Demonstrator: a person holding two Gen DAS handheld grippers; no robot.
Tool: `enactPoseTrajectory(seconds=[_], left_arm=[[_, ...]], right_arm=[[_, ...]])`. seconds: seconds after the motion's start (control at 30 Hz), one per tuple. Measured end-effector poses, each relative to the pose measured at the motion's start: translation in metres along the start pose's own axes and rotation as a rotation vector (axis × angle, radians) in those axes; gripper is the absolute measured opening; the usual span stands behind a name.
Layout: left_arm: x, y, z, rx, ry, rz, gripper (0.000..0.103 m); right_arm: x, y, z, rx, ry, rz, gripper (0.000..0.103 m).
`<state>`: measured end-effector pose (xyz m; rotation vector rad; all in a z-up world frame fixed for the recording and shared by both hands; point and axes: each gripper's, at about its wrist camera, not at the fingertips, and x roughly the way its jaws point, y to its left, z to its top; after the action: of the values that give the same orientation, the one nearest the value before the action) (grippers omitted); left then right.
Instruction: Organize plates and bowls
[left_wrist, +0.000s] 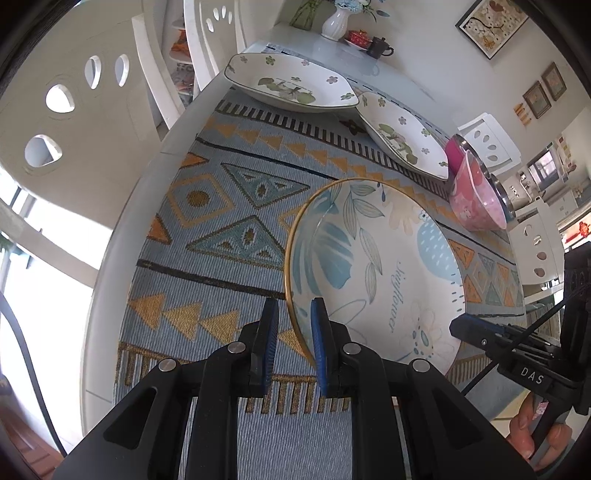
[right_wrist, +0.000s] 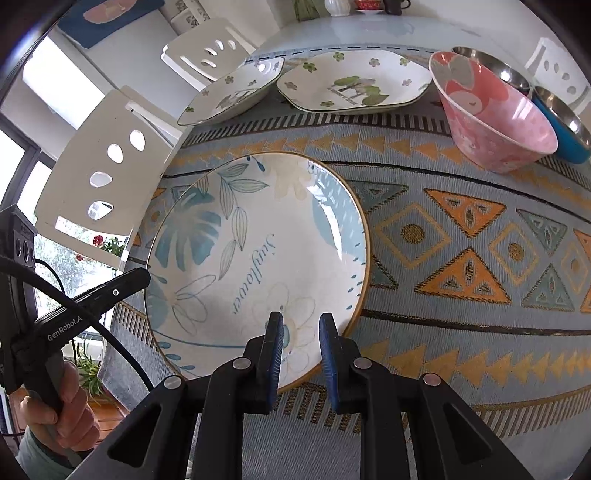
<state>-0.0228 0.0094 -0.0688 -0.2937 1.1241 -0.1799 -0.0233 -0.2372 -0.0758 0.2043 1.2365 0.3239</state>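
Observation:
A round leaf-print plate with a gold rim (left_wrist: 376, 273) (right_wrist: 255, 258) lies on the patterned cloth. My left gripper (left_wrist: 293, 314) is open, its fingers straddling the plate's near-left rim without closing on it. My right gripper (right_wrist: 301, 328) is open, hovering over the plate's near edge. Two white flower-print plates (left_wrist: 291, 83) (left_wrist: 402, 136) sit at the far side; they also show in the right wrist view (right_wrist: 232, 90) (right_wrist: 354, 83). A pink bowl (left_wrist: 476, 195) (right_wrist: 495, 110) stands beside them.
Steel bowls, one magenta-walled (left_wrist: 456, 151), one blue-walled (right_wrist: 565, 129), stand behind the pink bowl. White chairs (left_wrist: 74, 110) (right_wrist: 107, 166) ring the table. A vase (left_wrist: 336, 22) and a dark teapot (left_wrist: 380, 46) stand at the far end. The table edge (left_wrist: 122, 236) curves on the left.

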Motion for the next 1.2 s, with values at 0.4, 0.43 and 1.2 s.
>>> enactPoseTrajectory(seconds=[0.4, 0.43, 1.2], left_arm=[[-0.005, -0.006, 0.021, 0.021, 0.003, 0.014, 0.029], [-0.004, -0.007, 0.022, 0.023, 0.009, 0.017, 0.029], [0.006, -0.013, 0.096, -0.155, 0.014, -0.095, 0.062]], right_arm=[[-0.010, -0.004, 0.023, 0.053, -0.035, 0.041, 0.019], [-0.011, -0.005, 0.026, 0.060, -0.046, 0.040, 0.019], [-0.019, -0.009, 0.133, 0.132, -0.035, 0.275, 0.051]])
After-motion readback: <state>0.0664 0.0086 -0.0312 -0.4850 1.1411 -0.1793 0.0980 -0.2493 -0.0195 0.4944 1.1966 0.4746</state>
